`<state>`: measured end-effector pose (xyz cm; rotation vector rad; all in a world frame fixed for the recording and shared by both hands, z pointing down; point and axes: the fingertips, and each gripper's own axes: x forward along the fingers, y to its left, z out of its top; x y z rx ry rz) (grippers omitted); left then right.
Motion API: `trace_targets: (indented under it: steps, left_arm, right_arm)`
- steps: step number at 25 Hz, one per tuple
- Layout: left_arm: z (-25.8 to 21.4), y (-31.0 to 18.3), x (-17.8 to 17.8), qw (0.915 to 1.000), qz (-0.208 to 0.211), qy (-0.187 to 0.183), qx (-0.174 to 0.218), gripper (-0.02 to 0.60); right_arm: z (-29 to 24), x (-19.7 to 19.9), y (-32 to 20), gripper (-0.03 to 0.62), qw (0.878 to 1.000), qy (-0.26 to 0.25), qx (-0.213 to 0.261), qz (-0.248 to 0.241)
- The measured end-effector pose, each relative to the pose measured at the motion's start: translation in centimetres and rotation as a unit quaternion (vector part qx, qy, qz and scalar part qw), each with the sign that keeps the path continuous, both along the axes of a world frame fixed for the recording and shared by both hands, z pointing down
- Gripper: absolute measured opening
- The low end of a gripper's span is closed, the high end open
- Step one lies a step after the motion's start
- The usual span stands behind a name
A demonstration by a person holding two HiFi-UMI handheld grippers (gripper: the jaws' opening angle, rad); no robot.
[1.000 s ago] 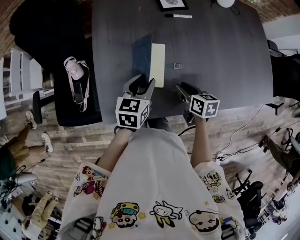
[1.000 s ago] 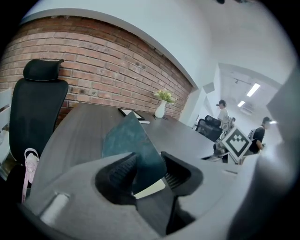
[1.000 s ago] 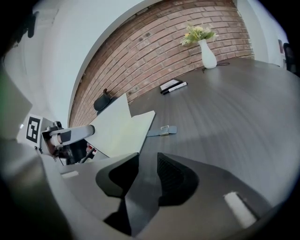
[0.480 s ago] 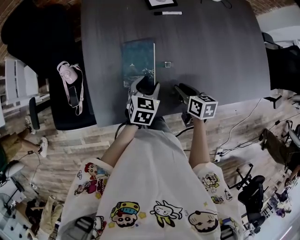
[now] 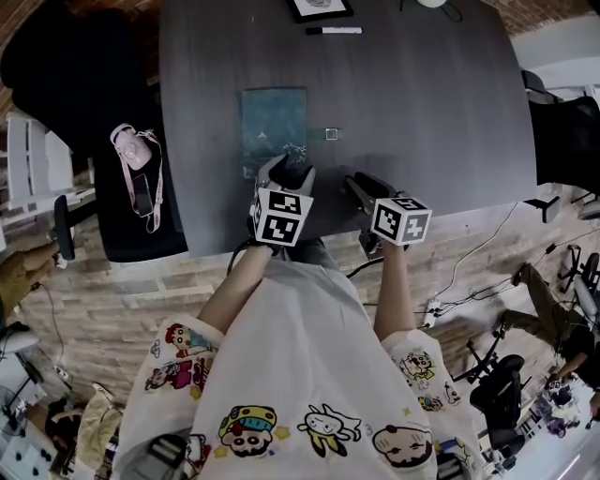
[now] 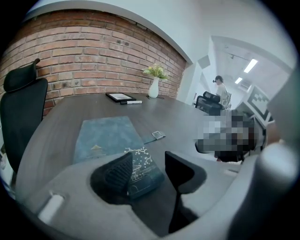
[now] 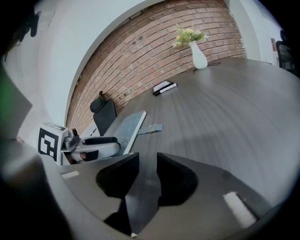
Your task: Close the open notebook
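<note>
The teal notebook (image 5: 274, 122) lies flat on the dark table (image 5: 422, 112), cover shut; it also shows in the left gripper view (image 6: 105, 138) and the right gripper view (image 7: 126, 124). My left gripper (image 5: 286, 172) hovers at its near right corner. Its jaws have just been opening and stand open (image 6: 147, 164), with the notebook's corner below and between them and the pads clear of it. My right gripper (image 5: 356, 183) is over bare table to the right, open and empty (image 7: 147, 161). A small metal tab (image 5: 330, 134) lies just right of the notebook.
A framed picture (image 5: 319, 7) and a marker pen (image 5: 333, 30) lie at the table's far side, with a white vase (image 7: 199, 55) beyond. A black chair (image 5: 141, 216) carrying a pink bag (image 5: 139, 150) stands left of the table. The table's front edge runs just under both grippers.
The notebook's cover went from standing upright to lying flat on the pages. My left gripper sank and drew back to the notebook's near corner. The right gripper barely shifted.
</note>
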<state>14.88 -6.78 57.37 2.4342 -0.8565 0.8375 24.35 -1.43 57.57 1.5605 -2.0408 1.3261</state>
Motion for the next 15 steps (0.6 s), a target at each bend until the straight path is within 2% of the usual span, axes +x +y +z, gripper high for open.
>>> trace_targets:
  steps: [9, 15]
  left_arm:
    - [-4.2, -2.0, -2.2, 0.9985, -0.031, 0.036, 0.025, 0.219]
    - [-8.5, -4.0, -5.5, 0.9935, -0.07, 0.069, 0.059, 0.219]
  right_arm:
    - [-2.8, -1.4, -2.2, 0.137, 0.998, 0.021, 0.045, -0.037]
    - [-7.4, -3.6, -5.0, 0.153, 0.99, 0.03, 0.115, -0.071]
